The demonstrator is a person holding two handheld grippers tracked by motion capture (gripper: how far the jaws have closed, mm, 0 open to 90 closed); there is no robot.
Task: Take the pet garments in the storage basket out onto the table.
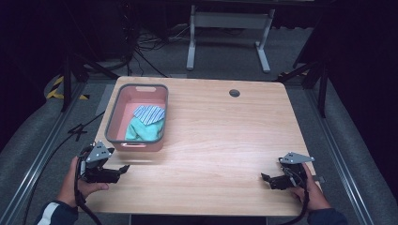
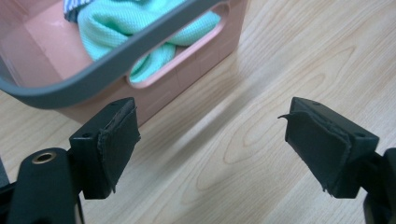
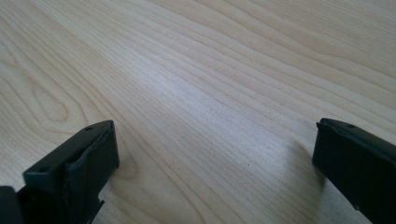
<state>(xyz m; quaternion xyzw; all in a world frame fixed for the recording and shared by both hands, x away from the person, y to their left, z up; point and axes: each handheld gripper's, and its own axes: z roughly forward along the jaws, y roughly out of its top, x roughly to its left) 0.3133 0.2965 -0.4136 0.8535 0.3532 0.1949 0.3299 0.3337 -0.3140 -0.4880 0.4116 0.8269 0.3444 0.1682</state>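
A pink bin with a grey rim point(image 1: 111, 123) stands at the table's left, holding a mint-green cloth point(image 1: 145, 130) and a blue striped cloth point(image 1: 149, 114). My left gripper point(image 1: 123, 169) hovers just in front of the bin's near wall, jaws open with nothing between them. In the left gripper view the bin's handle slot point(image 2: 180, 51) and the green cloth point(image 2: 121, 25) lie beyond the open left gripper point(image 2: 210, 133). My right gripper point(image 1: 266, 178) rests low at the table's front right, open and empty. In the right gripper view, bare wood lies between the jaws of the right gripper point(image 3: 215, 154).
The wooden table point(image 1: 225, 136) has a round cable hole point(image 1: 234, 93) near its far edge. Behind it stands a white desk frame point(image 1: 230, 28) on grey carpet, with cables on the floor at the left. Metal rails run along both sides.
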